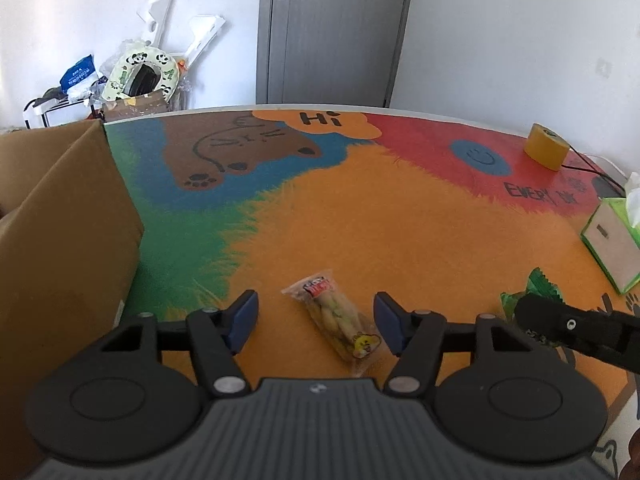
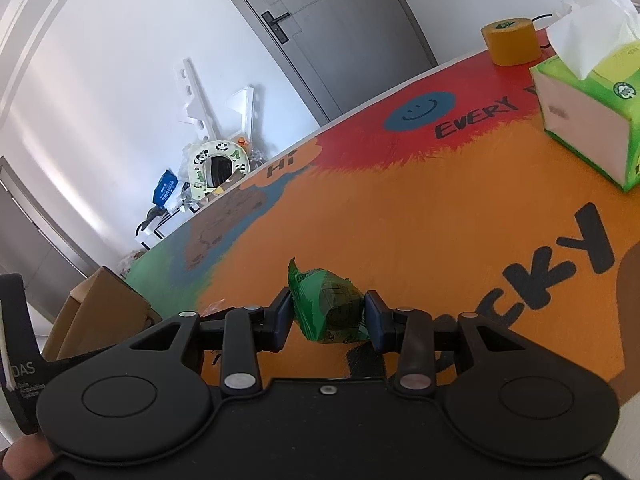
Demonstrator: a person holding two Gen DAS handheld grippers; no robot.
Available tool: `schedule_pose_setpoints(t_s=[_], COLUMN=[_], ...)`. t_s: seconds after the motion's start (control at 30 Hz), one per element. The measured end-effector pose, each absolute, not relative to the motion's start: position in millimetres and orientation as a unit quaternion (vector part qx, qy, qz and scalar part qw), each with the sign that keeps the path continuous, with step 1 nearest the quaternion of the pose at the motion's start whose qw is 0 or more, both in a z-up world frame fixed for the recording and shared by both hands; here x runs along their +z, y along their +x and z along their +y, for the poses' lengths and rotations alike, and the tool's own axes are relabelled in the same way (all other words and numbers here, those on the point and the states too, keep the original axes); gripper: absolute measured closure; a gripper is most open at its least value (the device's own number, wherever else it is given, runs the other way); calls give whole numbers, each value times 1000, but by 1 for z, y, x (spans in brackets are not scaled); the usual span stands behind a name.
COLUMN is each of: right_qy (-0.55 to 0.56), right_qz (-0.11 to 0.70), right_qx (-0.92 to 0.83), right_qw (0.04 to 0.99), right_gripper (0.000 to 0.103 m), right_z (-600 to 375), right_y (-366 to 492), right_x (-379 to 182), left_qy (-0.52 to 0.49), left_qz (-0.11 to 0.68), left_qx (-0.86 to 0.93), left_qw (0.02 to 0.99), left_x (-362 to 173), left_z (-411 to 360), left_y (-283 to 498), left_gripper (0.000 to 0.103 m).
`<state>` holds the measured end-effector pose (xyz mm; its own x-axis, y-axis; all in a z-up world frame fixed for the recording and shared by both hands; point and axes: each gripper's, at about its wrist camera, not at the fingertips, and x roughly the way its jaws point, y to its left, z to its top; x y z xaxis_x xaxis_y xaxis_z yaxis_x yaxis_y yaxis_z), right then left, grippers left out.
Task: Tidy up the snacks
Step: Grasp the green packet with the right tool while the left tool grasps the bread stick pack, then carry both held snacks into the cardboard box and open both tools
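1. Hovering over the colourful table mat (image 1: 400, 216), the left gripper (image 1: 316, 322) has its blue pads spread wide, and nothing is pinched between them.
2. A clear snack packet (image 1: 338, 326) (pale yellowish pieces inside, a red label at its far end, a yellow cartoon sticker at its near end) lies flat on the orange part of the mat, in the gap between those pads and touching neither.
3. The packet lies slanted, its labelled end nearer the cardboard box (image 1: 60, 248) than its sticker end.
4. That box stands at the left edge of the mat, its open flap rising above the green patch.
5. The right gripper (image 2: 329, 316) is closed on a green wrapped snack (image 2: 328, 306); both blue pads press against its sides and the crinkled wrapper tip pokes up beyond the left pad.
6. From the left wrist view, the right gripper's dark finger shows on the far side of the clear packet from the box, with green wrapper peeking out behind it.
7. A green tissue box (image 2: 592, 120) sits on the mat well away from the cardboard box, white tissue sticking out of its top.
8. A yellow tape roll (image 2: 512, 42) rests on the red area behind the tissue box, near the table's far edge.
9. A grey door (image 1: 332, 32) stands shut in the white wall past the table.
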<state>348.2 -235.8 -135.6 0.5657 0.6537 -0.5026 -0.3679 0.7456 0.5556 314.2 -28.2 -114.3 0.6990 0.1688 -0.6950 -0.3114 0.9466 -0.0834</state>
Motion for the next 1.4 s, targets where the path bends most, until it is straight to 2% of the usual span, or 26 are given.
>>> schedule_pose_setpoints(t_s=[0.1,0.17,0.63,1.4], right_qy=[198,197,195,167], right_qz=[358,358,337,275], right_qx=[294,290,288,326], right_qw=[864,865,875,889], right_gripper=[64,65,65,65], right_z=[-236,-237,-232,-184], right_y=[345,342,314,264], right_x=[-134,-134,-120,-61], left_qy=[-100,-104,-126,-137], left_qz=[360,359,328,251], left_qx=[116,101,51,41], left_qw=[920,922,935,957], left_x=[-114,-115,-90,-28], left_z=[-29,-29,-28,15], left_y=[309,306,267,200], left_gripper=[64,85,86,86])
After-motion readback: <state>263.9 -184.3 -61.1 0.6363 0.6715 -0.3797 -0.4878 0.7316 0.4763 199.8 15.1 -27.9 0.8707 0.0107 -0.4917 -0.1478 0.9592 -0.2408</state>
